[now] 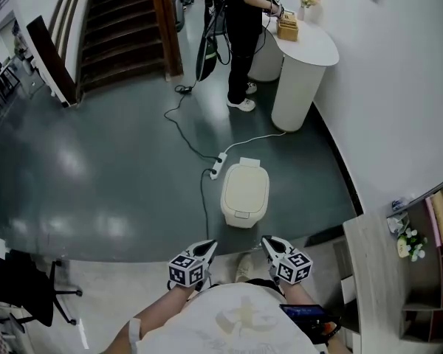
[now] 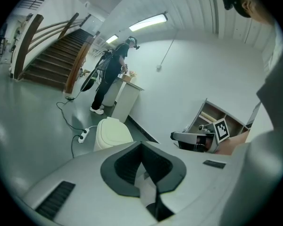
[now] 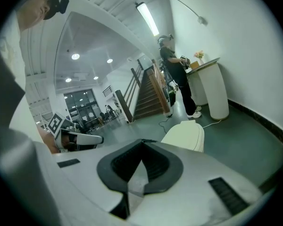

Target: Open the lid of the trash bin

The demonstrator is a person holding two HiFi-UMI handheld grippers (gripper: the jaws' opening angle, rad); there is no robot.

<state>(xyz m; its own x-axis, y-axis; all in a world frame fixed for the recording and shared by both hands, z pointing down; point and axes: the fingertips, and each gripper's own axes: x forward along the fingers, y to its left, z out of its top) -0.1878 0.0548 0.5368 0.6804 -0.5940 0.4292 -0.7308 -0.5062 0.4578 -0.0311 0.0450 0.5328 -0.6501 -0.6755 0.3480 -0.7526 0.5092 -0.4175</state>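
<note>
The cream trash bin (image 1: pixel 245 192) stands on the dark floor ahead of me with its lid down. It also shows in the left gripper view (image 2: pixel 112 132) and the right gripper view (image 3: pixel 185 136). My left gripper (image 1: pixel 208 247) and right gripper (image 1: pixel 269 241) are held close to my body, side by side, a short way back from the bin and touching nothing. In each gripper's own view the dark jaws meet in a closed V, left (image 2: pixel 142 145) and right (image 3: pixel 142 142), with nothing between them.
A white power strip (image 1: pixel 216 167) with cables lies on the floor just beyond the bin. A person (image 1: pixel 244 35) stands at a white round counter (image 1: pixel 303 57). Stairs (image 1: pixel 125 28) rise at the far left. A wooden shelf (image 1: pixel 384 271) is at my right and a black chair base (image 1: pixel 55 293) at my left.
</note>
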